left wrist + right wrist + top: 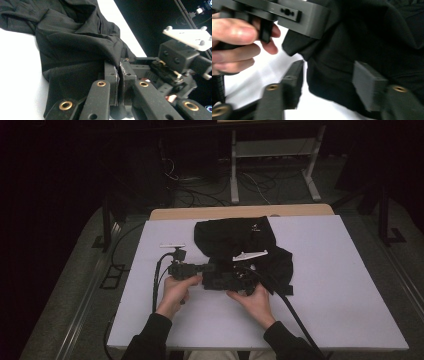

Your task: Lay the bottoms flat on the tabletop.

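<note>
Garment: one black cloth, crumpled mid-bench, small white logo (unreadable).
Tongs count: two.
Left tongs: together, clamped on a fold of the cloth's near edge.
Right tongs: apart, jaws straddling the cloth edge, not pressing.
Hands: left hand, right hand.

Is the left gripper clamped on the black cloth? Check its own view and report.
Yes: in the left gripper view the left gripper has its fingers closed together with a fold of the black cloth pinched between them.
</note>
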### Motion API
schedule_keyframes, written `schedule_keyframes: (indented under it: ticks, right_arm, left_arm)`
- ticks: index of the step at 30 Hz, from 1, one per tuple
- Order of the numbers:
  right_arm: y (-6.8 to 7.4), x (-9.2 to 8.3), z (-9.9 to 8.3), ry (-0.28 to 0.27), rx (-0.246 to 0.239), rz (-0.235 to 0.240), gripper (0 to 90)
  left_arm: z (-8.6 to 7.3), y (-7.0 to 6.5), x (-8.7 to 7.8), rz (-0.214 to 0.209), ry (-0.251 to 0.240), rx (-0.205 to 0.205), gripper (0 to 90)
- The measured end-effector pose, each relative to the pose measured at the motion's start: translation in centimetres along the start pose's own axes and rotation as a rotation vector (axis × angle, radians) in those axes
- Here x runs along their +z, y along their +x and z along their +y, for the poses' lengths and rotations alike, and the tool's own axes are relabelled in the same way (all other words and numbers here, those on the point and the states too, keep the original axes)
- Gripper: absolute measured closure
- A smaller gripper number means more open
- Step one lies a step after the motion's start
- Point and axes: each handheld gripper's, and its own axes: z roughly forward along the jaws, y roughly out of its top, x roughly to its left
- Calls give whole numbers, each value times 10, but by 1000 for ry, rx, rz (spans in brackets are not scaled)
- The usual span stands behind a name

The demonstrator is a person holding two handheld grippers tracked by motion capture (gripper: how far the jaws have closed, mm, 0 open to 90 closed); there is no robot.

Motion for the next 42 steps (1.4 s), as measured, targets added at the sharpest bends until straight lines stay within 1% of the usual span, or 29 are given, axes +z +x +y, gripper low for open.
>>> schedule_keyframes:
  ticks: [2,3,4,5,7,8,10,13,14,15,16,19,20,21,22,23,25,28,31,32,33,34,35,36,37,38,39,40,42]
  right_arm:
    - [-3,4,0,0,6,12,621]
    - [-3,4,0,0,6,12,621]
    - [-5,4,0,-2,-3,17,834]
    - [-5,4,1,0,-10,11,855]
    - [-5,3,1,4,-13,9,860]
    - [-6,-3,2,27,-27,6,862]
    - [-9,-8,3,41,-25,26,862]
    - [-12,-19,3,62,-28,32,864]
    - [-14,-22,4,64,-27,29,864]
    - [-14,-22,4,64,-27,29,864]
    - [-19,-29,5,74,-13,31,865]
    - [-26,-36,7,79,-13,18,865]
    - [-34,-41,8,79,8,15,865]
    - [-34,-41,8,79,8,15,865]
    - [-41,-45,8,77,30,21,865]
    - [-44,-46,8,78,42,24,865]
    - [-49,-49,7,77,52,24,865]
    - [-53,-53,6,79,60,24,865]
    - [-55,-55,5,79,71,32,865]
    - [-57,-56,3,75,90,52,864]
    - [-57,-56,3,75,90,52,864]
    - [-58,-57,2,72,96,48,865]
    - [-58,-57,2,72,96,48,865]
    - [-60,-59,1,70,104,47,865]
    - [-61,-60,1,69,106,48,865]
    - [-62,-62,1,66,114,48,865]
    - [-62,-62,1,66,114,48,865]
    - [-63,-65,0,60,118,56,865]
    - [-63,-68,1,56,127,64,865]
  left_arm:
    - [-1,1,2,-4,6,-8,855]
    - [-1,1,2,-4,6,-8,855]
    - [-1,0,2,-1,6,-5,853]
    - [0,0,1,5,7,-2,851]
    - [0,0,1,15,3,4,838]
    - [0,1,-1,31,-7,8,830]
    - [0,2,-3,52,-16,18,811]
    - [1,2,-4,58,-30,21,789]
    - [1,3,-5,80,-37,41,772]
    - [1,3,-5,80,-37,41,762]
    - [1,5,-5,97,-30,54,758]
    - [0,6,-5,108,-26,60,693]
    - [-1,6,-5,123,-22,73,657]
    - [-1,6,-5,123,-22,73,629]
    - [-3,6,-6,139,-16,87,599]
    - [-3,6,-6,139,-16,87,580]
    - [-9,7,-8,165,18,97,550]
    - [-18,8,-11,181,47,73,544]
    - [-24,7,-10,194,73,65,544]
    - [-29,4,-7,211,119,78,544]
    - [-29,4,-7,211,119,78,542]
    - [-34,1,-3,219,150,86,537]
    - [-34,1,-3,219,150,86,533]
    - [-38,-2,2,225,177,104,525]
    - [-38,-2,2,225,177,104,521]
    - [-42,-6,7,236,199,125,507]
    - [-42,-6,7,236,199,125,497]
    - [-45,-9,12,243,218,137,480]
    - [-48,-10,17,242,221,144,473]
